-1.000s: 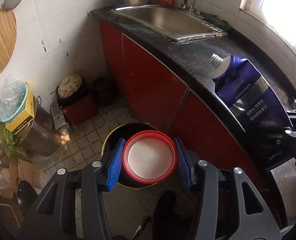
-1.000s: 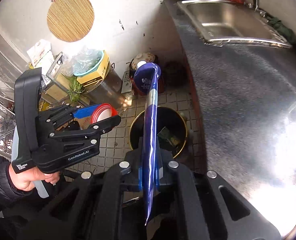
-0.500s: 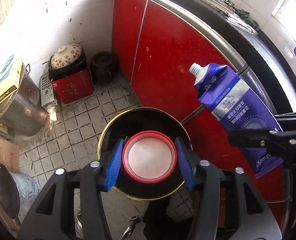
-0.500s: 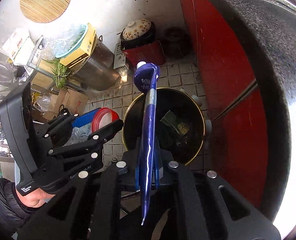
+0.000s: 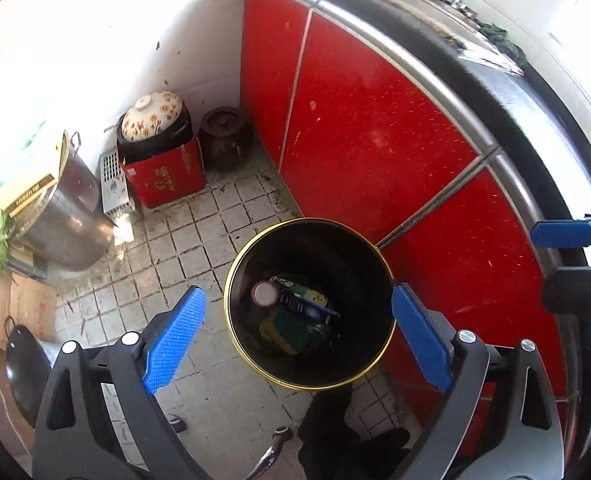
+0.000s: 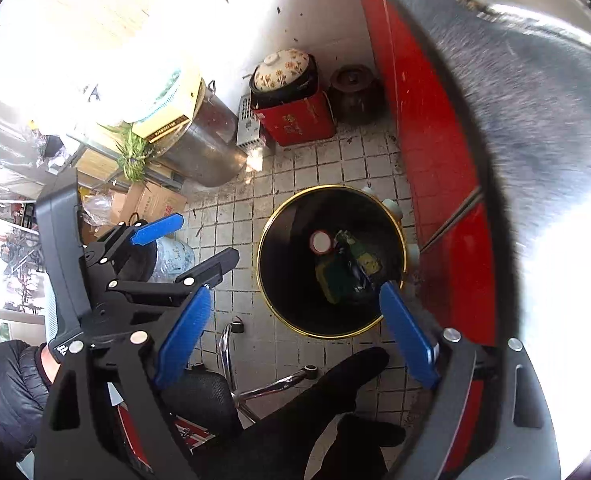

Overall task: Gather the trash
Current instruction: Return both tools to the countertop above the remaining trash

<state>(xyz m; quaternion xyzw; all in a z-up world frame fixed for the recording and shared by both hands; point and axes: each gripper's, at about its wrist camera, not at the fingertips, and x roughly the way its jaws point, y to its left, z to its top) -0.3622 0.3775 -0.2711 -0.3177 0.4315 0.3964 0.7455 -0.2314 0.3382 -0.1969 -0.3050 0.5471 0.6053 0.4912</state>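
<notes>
Left gripper and right gripper with fingers just spread wide, nothing between, above black bin at twelve o'clock; inside, red-rimmed lid, light and rigid, best pinched across its rim, beside soft tube.

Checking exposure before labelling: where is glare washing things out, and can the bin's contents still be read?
Left wrist view: the wall at upper left is blown out; the bin interior is dark, yet a white lid shows. Right wrist view: the countertop glares and smears along the right; the upper-left wall is washed out.
</notes>
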